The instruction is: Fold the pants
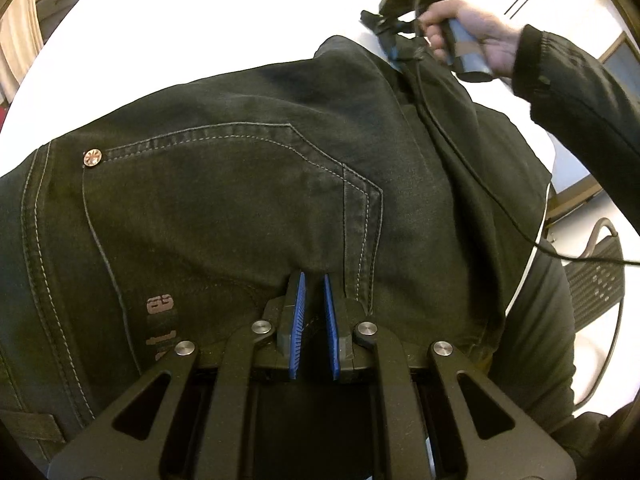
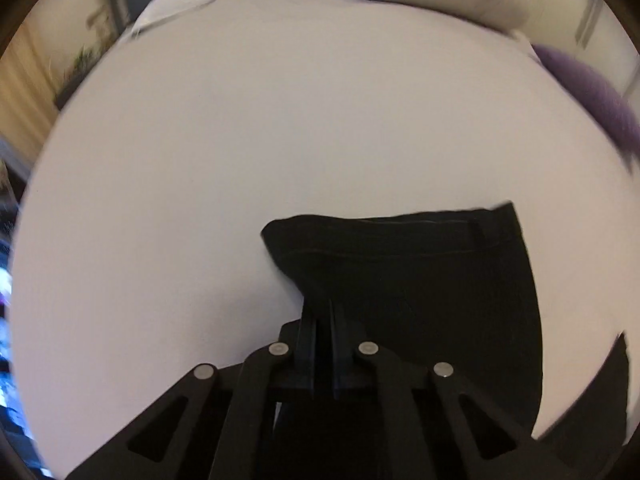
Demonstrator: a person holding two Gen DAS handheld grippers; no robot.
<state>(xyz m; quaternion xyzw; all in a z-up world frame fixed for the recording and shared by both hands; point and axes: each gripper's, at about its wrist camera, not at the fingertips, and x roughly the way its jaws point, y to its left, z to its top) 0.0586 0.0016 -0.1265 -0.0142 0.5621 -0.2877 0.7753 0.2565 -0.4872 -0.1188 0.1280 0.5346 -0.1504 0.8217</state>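
Pants (image 1: 248, 200) lie spread on the white worktop (image 2: 240, 160), left gripper (image 1: 315, 280) pinched shut on near denim by the back pocket, right gripper (image 2: 323, 312) clamped on the far edge; thin bites risk slipping if pulled apart.

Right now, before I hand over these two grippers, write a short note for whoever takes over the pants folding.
Left gripper: shut on the black pants beside the back pocket.
Right gripper: shut on the pants' far edge, near the waistband.
Pants lie on the white table, already doubled over at least once.
Left to do: carry the pinched edges over for the next fold, then release and smooth.
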